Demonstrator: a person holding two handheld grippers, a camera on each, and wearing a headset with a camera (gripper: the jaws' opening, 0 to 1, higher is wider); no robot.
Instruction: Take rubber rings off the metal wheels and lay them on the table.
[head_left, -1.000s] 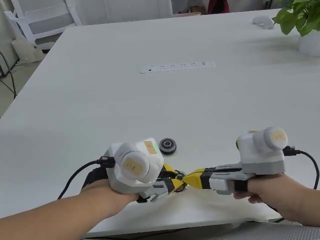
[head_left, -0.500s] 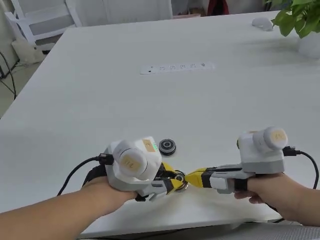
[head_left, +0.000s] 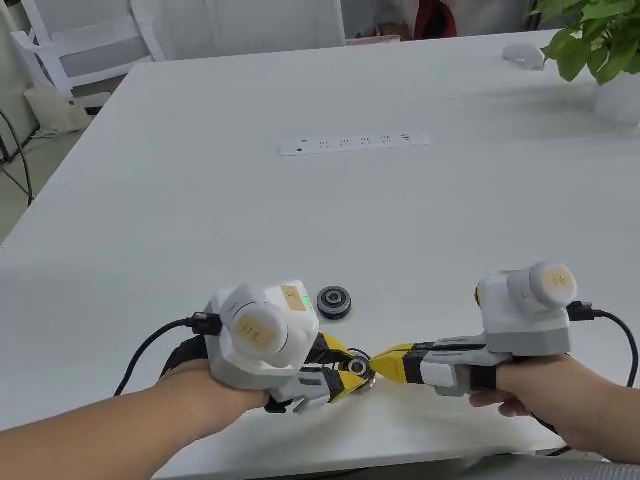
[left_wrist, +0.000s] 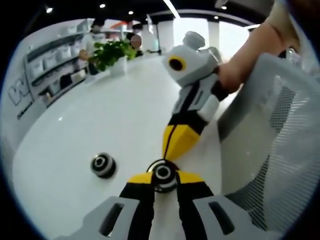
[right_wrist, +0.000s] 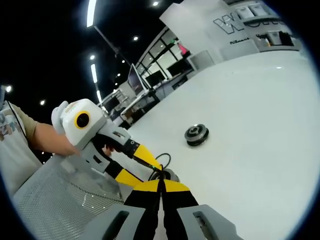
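Your left gripper (left_wrist: 163, 181) is clamped on a small metal wheel (left_wrist: 163, 173), one jaw on each side, and holds it just above the near edge of the table (head_left: 200, 200). Your right gripper (right_wrist: 161, 186) meets it head-on. Its jaws are pressed flat together at the wheel's rim and appear to pinch the black rubber ring (left_wrist: 155, 170). In the right gripper view a thin black loop stands up off the wheel just past the tips, so the ring looks partly lifted but not free.

By that reckoning you are on the first ring, and I can see no loose ring lying on the table. A second wheel (head_left: 334, 300) sits on the table just beyond the left gripper, apart from both grippers, and its dark ring looks to be in place. It has yet to be done.

Farther out, a white power strip (head_left: 355, 143) lies across the middle of the table. A potted plant (head_left: 590, 40) stands at the far right corner, well away. The mesh chair (left_wrist: 270, 140) is close beside your hands. Nothing lies between the grippers and the open tabletop where the ring should go.
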